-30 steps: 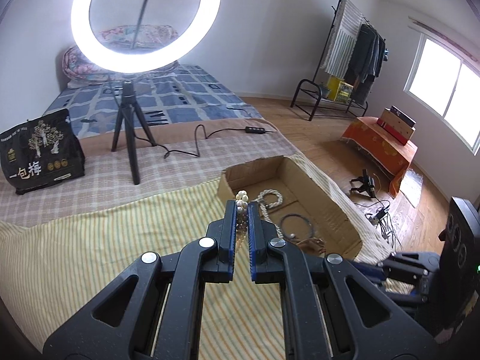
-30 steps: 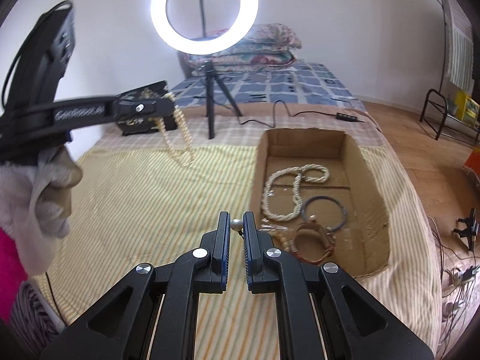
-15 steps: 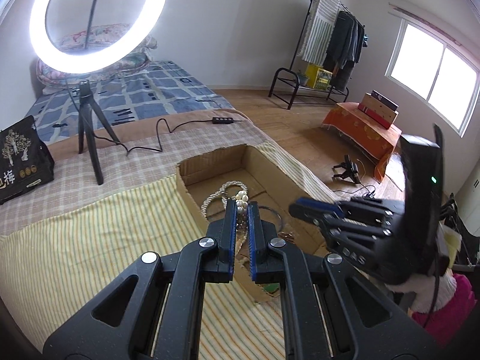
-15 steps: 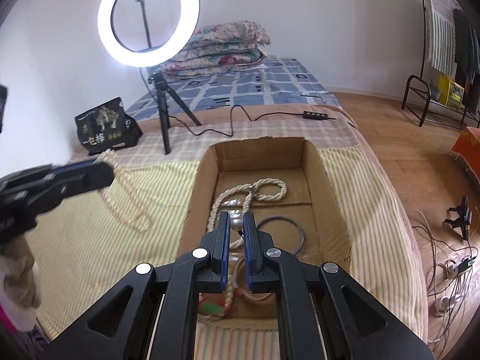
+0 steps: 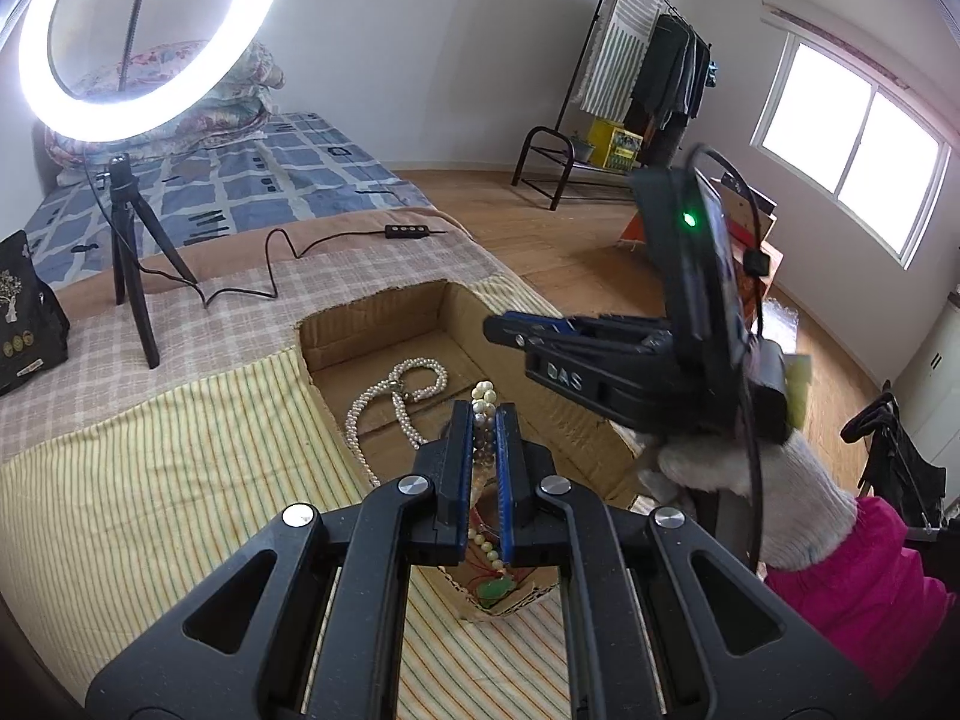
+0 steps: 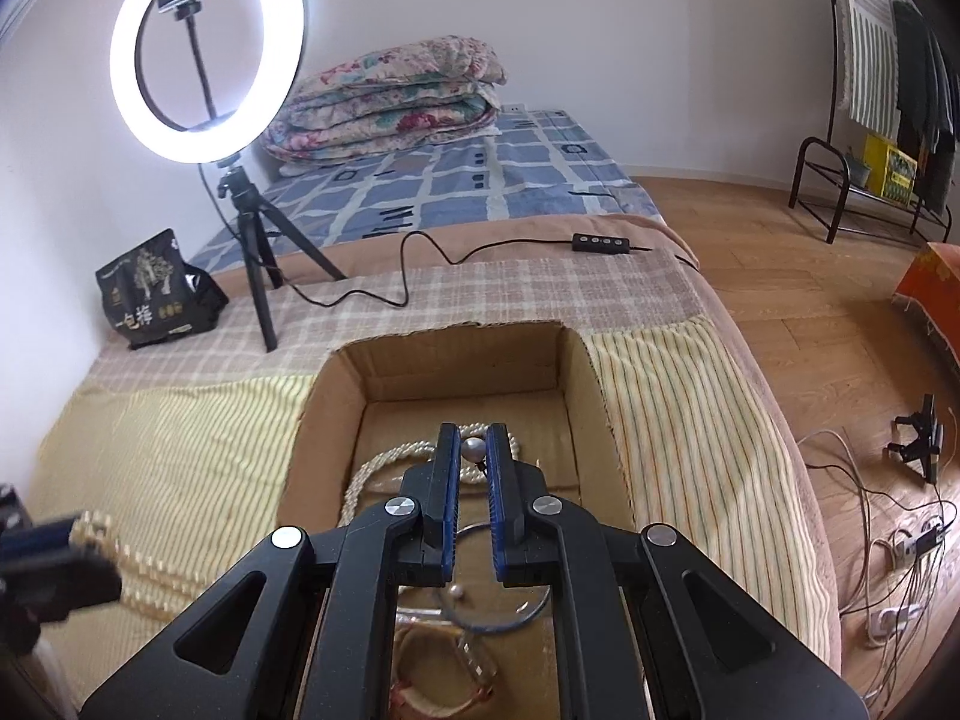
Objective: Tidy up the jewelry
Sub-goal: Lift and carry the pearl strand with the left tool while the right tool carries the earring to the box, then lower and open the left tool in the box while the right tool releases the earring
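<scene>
I'm carrying both pieces over the cardboard box: my left hand-held gripper clenches a pearl strand, my right hand-held gripper pinches a single pearl piece. Next, I judge, each needs lowering onto bare box floor before letting go, clear of the pearl necklace lying there.

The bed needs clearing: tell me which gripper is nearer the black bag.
Left. The left gripper is by the box edge facing the bag; the right gripper is over the box's middle, farther from the bag.

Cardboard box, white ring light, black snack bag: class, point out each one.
Brown cardboard box [image 6: 462,363]: right wrist view, inner back wall.
White ring light [image 6: 123,69]: right wrist view, glowing left rim.
Black snack bag [image 6: 150,291]: right wrist view, printed front face.
</scene>
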`<state>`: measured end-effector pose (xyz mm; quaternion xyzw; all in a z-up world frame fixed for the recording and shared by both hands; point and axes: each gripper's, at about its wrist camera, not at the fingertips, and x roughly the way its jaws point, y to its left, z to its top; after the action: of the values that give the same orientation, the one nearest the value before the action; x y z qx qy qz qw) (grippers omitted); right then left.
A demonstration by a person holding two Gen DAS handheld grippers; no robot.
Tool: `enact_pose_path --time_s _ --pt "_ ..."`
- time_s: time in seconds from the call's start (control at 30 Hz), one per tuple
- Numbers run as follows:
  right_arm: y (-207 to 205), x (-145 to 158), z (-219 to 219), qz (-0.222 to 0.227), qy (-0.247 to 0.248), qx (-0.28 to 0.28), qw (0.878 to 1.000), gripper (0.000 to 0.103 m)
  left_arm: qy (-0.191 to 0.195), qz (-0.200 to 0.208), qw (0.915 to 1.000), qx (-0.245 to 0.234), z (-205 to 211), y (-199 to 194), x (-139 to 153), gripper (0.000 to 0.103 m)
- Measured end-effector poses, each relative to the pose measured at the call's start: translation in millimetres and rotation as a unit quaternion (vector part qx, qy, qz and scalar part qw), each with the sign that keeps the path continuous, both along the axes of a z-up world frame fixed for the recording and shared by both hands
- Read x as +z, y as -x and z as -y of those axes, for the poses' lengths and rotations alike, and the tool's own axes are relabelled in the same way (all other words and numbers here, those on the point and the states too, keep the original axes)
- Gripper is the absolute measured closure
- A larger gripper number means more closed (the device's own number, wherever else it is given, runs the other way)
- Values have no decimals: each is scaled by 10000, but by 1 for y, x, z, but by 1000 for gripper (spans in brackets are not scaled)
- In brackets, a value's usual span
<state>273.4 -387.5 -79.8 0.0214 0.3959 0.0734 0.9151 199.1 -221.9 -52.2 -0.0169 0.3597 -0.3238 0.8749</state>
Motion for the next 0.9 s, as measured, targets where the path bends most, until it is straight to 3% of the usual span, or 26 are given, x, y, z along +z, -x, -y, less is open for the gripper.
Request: enact_pose_path --time_s 0.43,0.9 --pt "-35 -15 8 -164 -197 -108 9996 96 -205 -175 9995 -169 23 -2 -25 98" --pt "-41 -22 -1 -247 -75 -102 9996 92 -313 -150 9992 -204 30 -4 -31 98"
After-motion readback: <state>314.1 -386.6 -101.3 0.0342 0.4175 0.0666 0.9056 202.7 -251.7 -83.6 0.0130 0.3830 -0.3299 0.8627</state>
